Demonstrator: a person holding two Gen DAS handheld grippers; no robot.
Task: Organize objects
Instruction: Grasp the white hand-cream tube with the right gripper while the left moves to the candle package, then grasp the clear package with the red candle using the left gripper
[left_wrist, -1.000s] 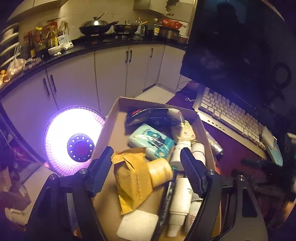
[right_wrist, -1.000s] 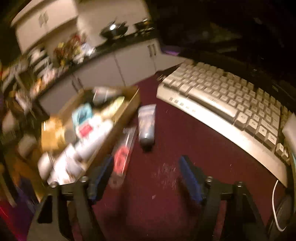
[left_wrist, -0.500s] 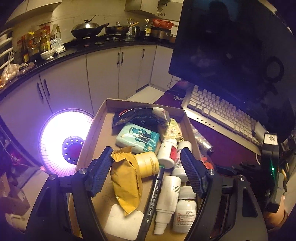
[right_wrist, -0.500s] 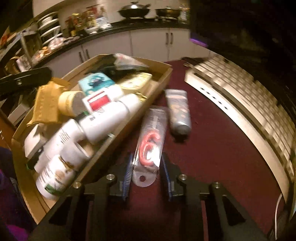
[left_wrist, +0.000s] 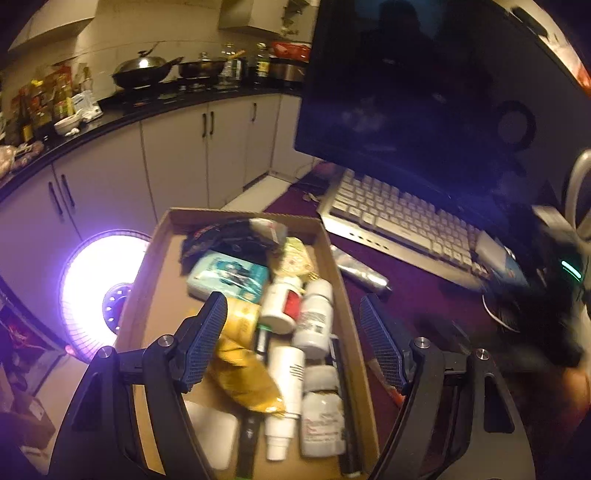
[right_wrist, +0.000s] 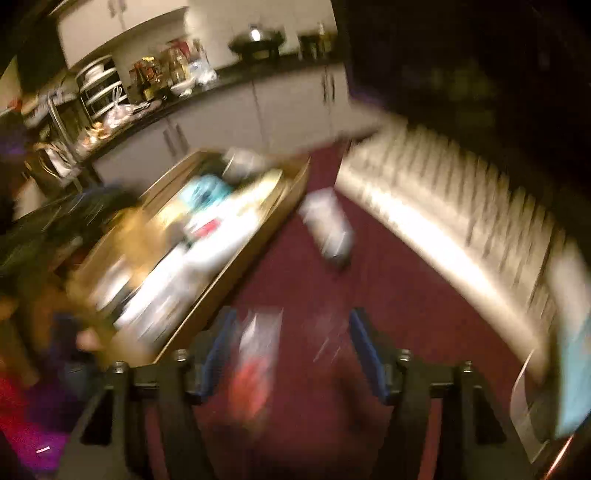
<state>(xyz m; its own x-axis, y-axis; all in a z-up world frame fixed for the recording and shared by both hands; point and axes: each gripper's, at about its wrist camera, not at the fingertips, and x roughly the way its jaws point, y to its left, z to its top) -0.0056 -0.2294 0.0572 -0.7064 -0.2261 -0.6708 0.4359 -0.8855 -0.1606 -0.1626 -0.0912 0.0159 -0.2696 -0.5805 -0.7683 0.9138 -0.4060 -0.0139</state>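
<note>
A cardboard box on the dark red desk holds several bottles, a yellow pouch, a teal packet and a dark bag. My left gripper hovers open and empty over the box's near end. In the blurred right wrist view, my right gripper is open; a clear packet with a red shape lies between its fingers, near the left one, on the desk. A silver tube lies beyond it beside the box; the tube also shows in the left wrist view.
A white keyboard and a dark monitor stand to the right. A glowing round heater is on the floor left of the box. Kitchen cabinets and a counter with pans lie behind.
My right gripper was shut on the clear red packet half a second ago; now its jaws are wide and the packet lies loose. The left gripper has shifted right over the box.
</note>
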